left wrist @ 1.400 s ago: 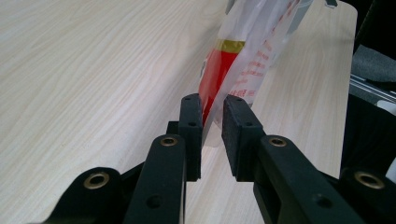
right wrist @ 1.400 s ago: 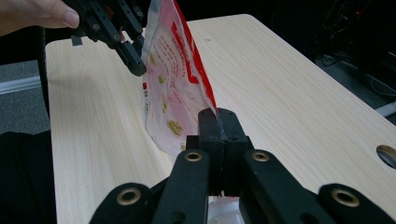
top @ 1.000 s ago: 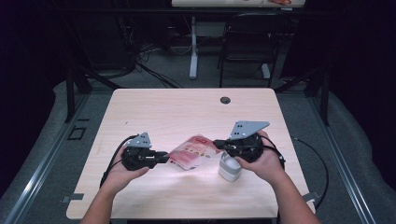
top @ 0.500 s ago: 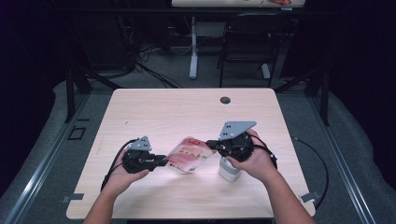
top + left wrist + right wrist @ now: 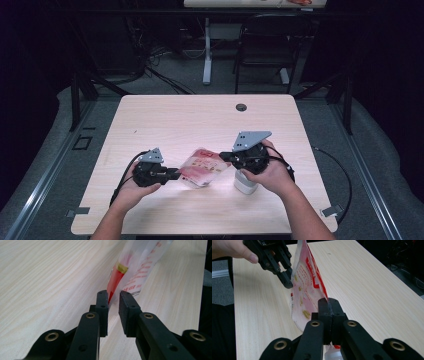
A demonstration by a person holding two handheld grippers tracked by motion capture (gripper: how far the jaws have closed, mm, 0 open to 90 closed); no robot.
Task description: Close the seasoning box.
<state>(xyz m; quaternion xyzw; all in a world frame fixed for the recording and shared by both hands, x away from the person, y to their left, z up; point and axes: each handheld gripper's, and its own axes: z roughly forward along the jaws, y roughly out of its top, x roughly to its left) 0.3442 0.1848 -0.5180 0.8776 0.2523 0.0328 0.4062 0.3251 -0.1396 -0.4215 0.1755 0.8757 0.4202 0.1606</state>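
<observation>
High view: a red-and-white pouch (image 5: 202, 167) is held up off the tabletop (image 5: 190, 125) between the two hand-held grippers, apparently so that it can be pulled open or kept steady. The left hand-held gripper (image 5: 172, 174) is seen in its own view nipping the pouch's edge (image 5: 113, 296), its jaws narrowly apart. The right hand-held gripper (image 5: 328, 305) is clenched on the opposite edge. A small white bottle (image 5: 245, 183) stands just beneath the right hand, likely kept near for what follows.
</observation>
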